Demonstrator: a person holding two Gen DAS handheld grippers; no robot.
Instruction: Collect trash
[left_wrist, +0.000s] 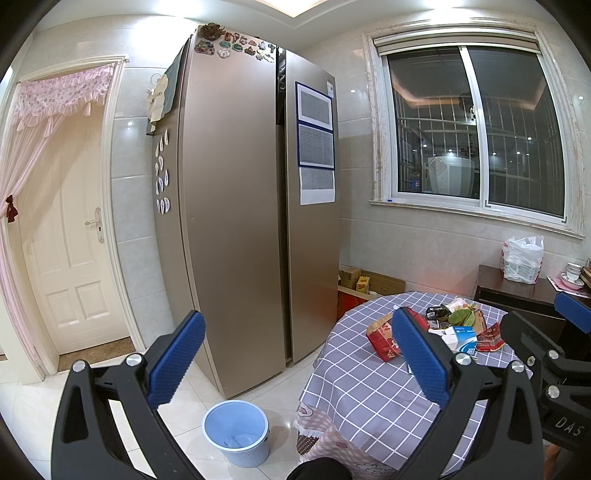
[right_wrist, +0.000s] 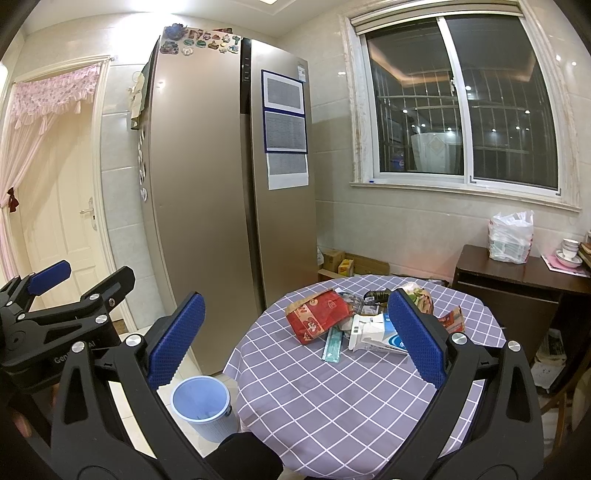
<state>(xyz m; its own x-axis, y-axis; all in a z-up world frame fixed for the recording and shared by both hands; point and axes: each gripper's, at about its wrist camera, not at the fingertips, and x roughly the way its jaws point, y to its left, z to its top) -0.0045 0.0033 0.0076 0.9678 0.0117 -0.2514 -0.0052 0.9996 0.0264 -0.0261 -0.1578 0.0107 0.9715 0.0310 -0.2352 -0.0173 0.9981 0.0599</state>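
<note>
1. The left gripper (left_wrist: 299, 360) hangs in the air with its blue-padded fingers (left_wrist: 177, 358) spread wide and nothing between them; it looks past the edge of the round surface (left_wrist: 362, 391) toward the fridge (left_wrist: 236, 206).
2. The right gripper (right_wrist: 297, 338) is also held above the surface, fingers (right_wrist: 417, 332) wide apart and empty, facing the trash heap.
3. The surface wears a lilac checked cloth, and the trash sits in a loose pile toward its far side.
4. In that pile, a red paper bag (right_wrist: 317, 314) lies crumpled on the left, touching the rest of the heap.
5. A flattened white and blue carton (right_wrist: 373, 332) lies just beside the bag, partly hidden behind the right finger pad.
6. A slim teal wrapper (right_wrist: 332, 345) lies at the near edge of the pile, between bag and carton.
7. A small red packet (right_wrist: 452, 319) rests at the right of the heap.
8. Green leaves (left_wrist: 461, 317) and some dark scraps lie at the back; I cannot tell what the dark pieces are.
9. A pale blue bin (right_wrist: 201, 404) stands upright on the tiled floor, just beside the surface, on the fridge side, open at the top.
10. A dark side cabinet (right_wrist: 517, 280) under the window (right_wrist: 458, 107) carries a white plastic bag (right_wrist: 511, 236).
</note>
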